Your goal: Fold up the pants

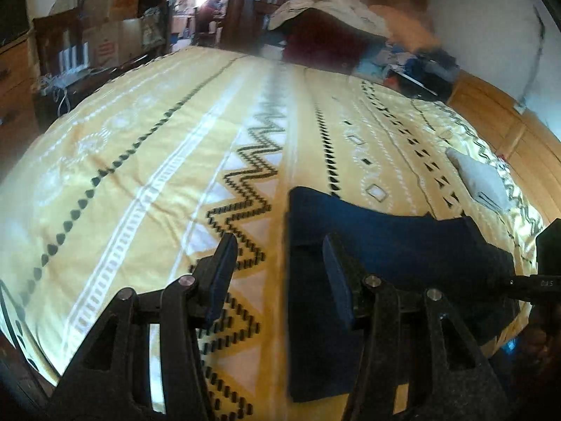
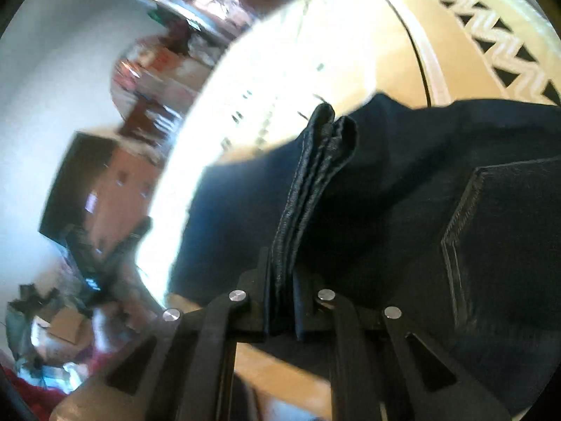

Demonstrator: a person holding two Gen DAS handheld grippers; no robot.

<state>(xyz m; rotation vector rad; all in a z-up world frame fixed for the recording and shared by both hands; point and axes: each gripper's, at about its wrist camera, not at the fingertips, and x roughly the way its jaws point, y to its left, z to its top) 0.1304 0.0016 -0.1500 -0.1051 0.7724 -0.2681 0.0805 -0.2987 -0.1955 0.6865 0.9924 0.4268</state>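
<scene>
Bedspread [image 1: 147,161]: yellow woven cloth, smooth with a few soft creases. It has white bands, rows of small dark triangles and a black zigzag line that runs along the bed.

Pants [image 1: 385,242]: dark navy, thick and matte cloth. They lie folded into a flat, nearly rectangular stack near the front edge of the bed, toward its right side. The left edge of the stack is straight and sharp; the far edge curves a little.

Pants close up [image 2: 438,189]: a back pocket shows, five-sided, with a double line of pale stitching. A bunch of folded layers rises as a narrow ridge with rounded, slightly shiny ends.

Left gripper [image 1: 280,266]: black plastic arms with round metal pins and flat dark-blue pads. Its fingers stand wide apart and hold nothing. The left finger [image 1: 221,277] is over bare bedspread, the right finger is over the left part of the pants. I cannot tell if they touch the cloth.

Right gripper [image 2: 280,301]: same black build. Its fingers are close together and pinch the ridge of pants layers between them.

White cloth [image 1: 480,179]: a small folded pale piece, flat, near the right edge of the bed, well apart from the pants.

Clothes pile [image 1: 329,28]: mixed cream, red and blue fabrics, blurred, at the far edge.
</scene>
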